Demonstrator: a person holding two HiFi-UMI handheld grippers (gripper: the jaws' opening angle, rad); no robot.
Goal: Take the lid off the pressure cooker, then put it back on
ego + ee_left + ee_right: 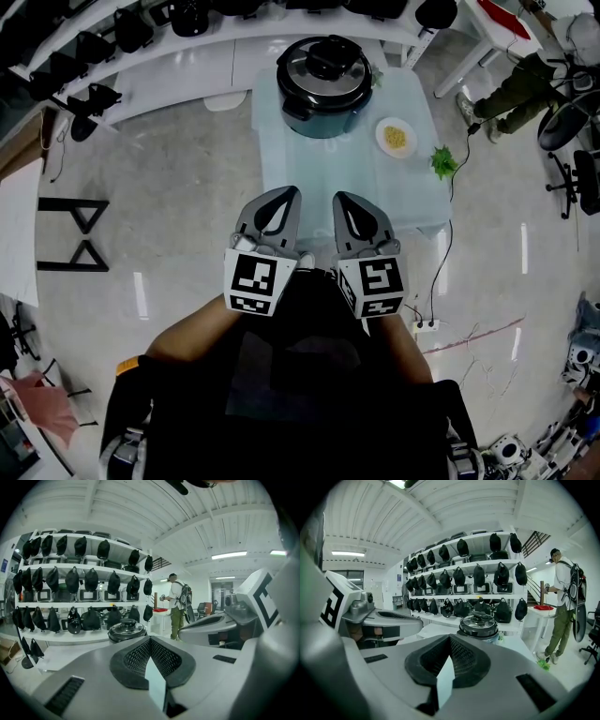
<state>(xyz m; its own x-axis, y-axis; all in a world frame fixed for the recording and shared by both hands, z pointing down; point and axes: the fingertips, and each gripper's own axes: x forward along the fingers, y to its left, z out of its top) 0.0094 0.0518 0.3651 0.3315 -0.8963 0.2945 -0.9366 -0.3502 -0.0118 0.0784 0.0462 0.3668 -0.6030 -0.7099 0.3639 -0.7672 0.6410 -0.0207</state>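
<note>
Head view: one cooker (323, 89), one plate (397, 138); left gripper (285, 192), right gripper (343, 197) closed.

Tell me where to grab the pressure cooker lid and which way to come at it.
Grip the raised black handle at the centre of the lid, coming down from above. It stands proud of the smooth, domed lid, which shows no other narrow part for two jaws to close on. The pressure cooker sits upright on the table with nothing over its top, so a downward approach looks clear.
</note>
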